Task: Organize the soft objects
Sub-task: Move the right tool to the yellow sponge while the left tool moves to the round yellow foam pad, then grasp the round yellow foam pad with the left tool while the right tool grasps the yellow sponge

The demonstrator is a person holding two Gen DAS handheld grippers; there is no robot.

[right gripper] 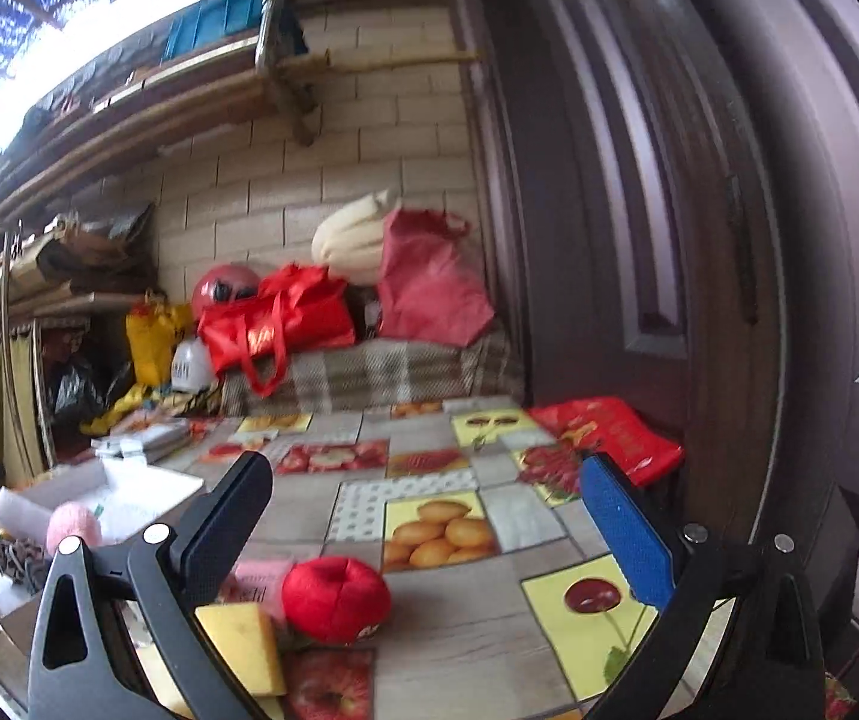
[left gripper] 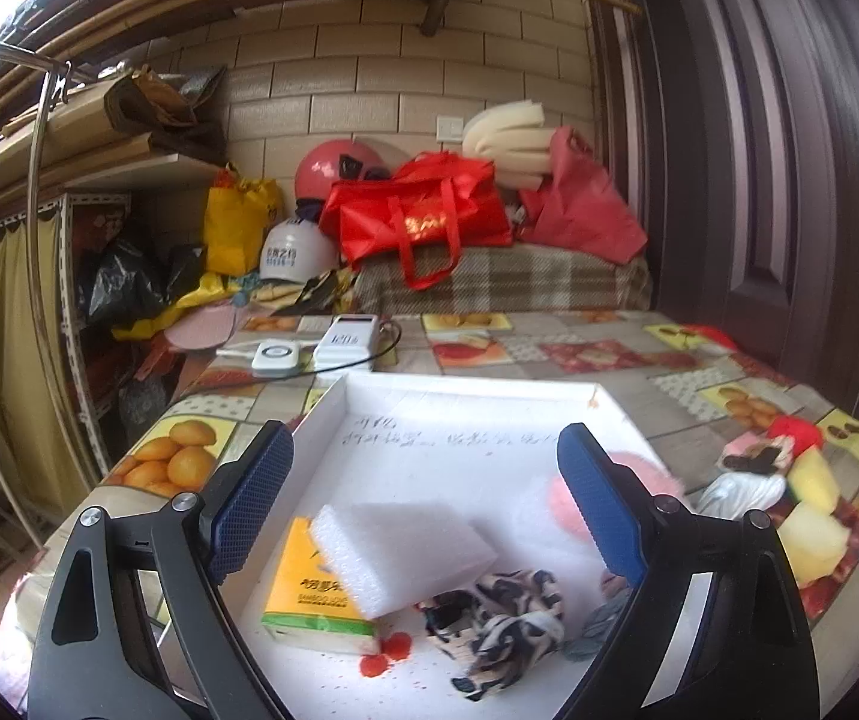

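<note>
My left gripper [left gripper: 423, 447] hangs open over a white shallow box [left gripper: 345, 402], nothing between its blue pads. In the box lie a white foam block [left gripper: 399, 546] leaning on a yellow tissue pack [left gripper: 303, 600], a black-and-white fabric scrunchie [left gripper: 501, 618] and a pink fluffy ball [left gripper: 567, 498] partly hidden by the right finger. My right gripper [right gripper: 423, 474] is open and empty above the table. Below it lie a red plush apple [right gripper: 336, 600], a yellow sponge [right gripper: 243, 648] and a pink pack [right gripper: 258, 585]. The box [right gripper: 147, 492] lies to its left.
Outside the box on the fruit-print tablecloth [left gripper: 609, 360] lie a white cloth [left gripper: 741, 492] and yellow sponges [left gripper: 813, 486]. White gadgets with a cable [left gripper: 345, 342] sit behind the box. A red bag [right gripper: 609, 432] lies by the dark door [right gripper: 699, 180]. Bags and helmets crowd the back.
</note>
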